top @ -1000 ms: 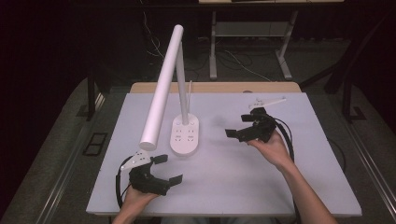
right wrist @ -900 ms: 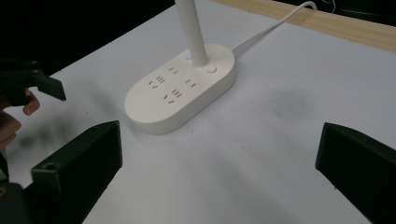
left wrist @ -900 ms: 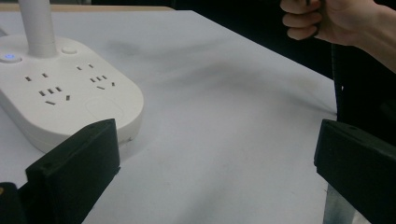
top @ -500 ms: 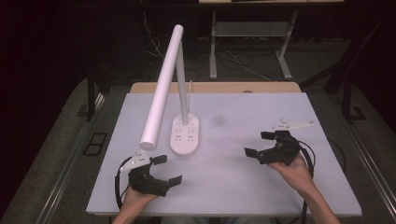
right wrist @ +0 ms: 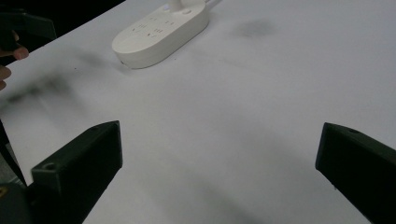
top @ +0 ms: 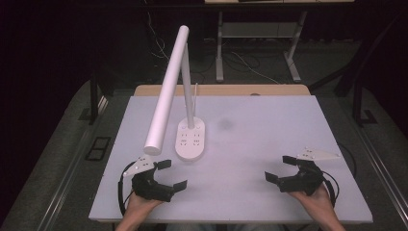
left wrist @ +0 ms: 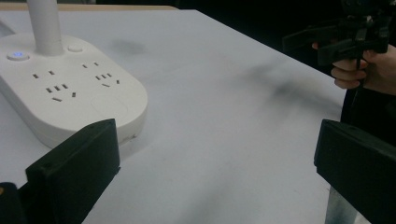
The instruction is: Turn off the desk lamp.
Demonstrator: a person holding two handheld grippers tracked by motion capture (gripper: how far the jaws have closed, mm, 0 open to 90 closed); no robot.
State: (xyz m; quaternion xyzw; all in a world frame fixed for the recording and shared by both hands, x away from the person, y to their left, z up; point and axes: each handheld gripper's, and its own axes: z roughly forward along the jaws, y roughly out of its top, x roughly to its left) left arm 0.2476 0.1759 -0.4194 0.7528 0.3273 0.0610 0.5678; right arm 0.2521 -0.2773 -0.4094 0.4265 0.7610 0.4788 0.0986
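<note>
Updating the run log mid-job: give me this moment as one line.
left gripper: open, empty, near lamp base | right gripper: open, empty, near table front-right edge | lamp: upright, untouched

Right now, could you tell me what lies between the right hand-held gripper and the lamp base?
Nothing: the high view shows bare white table between the right hand-held gripper and the lamp base.

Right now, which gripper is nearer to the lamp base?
Left. The left gripper sits just below-left of the lamp base, jaws open. The right gripper rests far off toward the table's right edge.
</note>
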